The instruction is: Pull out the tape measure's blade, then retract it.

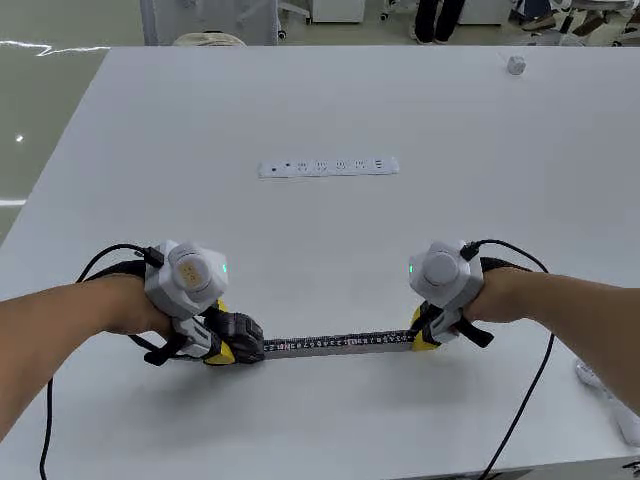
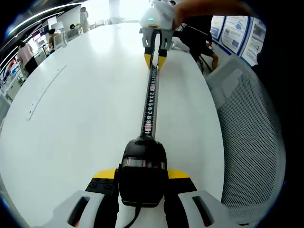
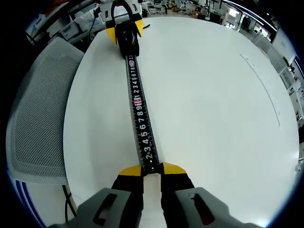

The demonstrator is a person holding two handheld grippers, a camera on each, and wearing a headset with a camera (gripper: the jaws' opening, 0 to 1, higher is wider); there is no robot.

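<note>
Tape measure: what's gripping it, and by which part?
The left hand-held gripper clamps the tape measure case; the right hand-held gripper pinches the free end of the pulled-out blade.

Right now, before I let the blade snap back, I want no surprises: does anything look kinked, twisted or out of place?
Nothing stands out. The blade runs straight, numbers up, from the tape measure case in the left tool to the right tool pinching its tip.

The blade (image 3: 137, 114) tip is hidden inside the right tool (image 3: 151, 167)
</note>
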